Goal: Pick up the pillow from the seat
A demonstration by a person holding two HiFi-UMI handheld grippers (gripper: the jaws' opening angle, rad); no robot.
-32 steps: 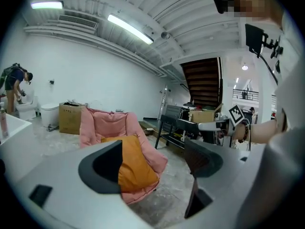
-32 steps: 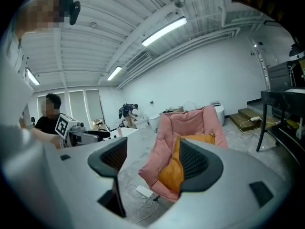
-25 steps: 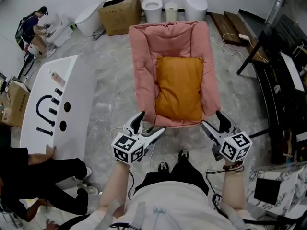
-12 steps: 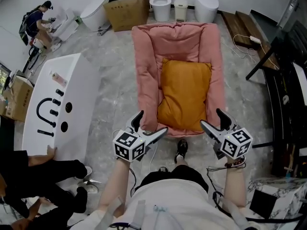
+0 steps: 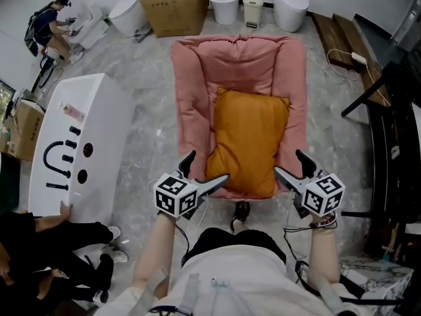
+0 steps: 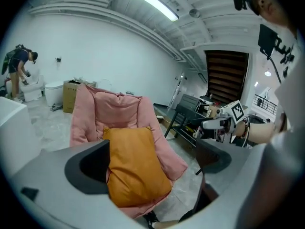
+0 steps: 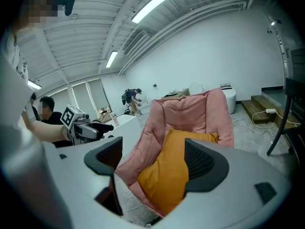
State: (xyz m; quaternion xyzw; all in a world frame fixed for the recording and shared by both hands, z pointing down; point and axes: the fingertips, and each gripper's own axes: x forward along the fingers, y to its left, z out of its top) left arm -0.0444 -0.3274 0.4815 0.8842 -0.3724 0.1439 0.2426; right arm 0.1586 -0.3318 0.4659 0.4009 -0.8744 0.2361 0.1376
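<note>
- The orange pillow (image 5: 247,140) lies in the pink seat (image 5: 191,91). Its far edge is propped against the backrest and its near edge is close to the seat's front lip, so it is open to a reach from the near side.
- We stand at the seat's near end. The left claw (image 5: 209,166) is by the pillow's near left corner and the right claw (image 5: 288,162) by its near right corner, a spacing that looks meant to take a wide, soft thing from both sides.
- The left claw's jaws are opening with nothing between them; the pillow only shows beyond the gap.
- The right claw's jaws stand wide apart, also empty, aimed at the pillow's right side.
- Neither claw touches the pillow yet. We judge the reach must go further before any grip.
</note>
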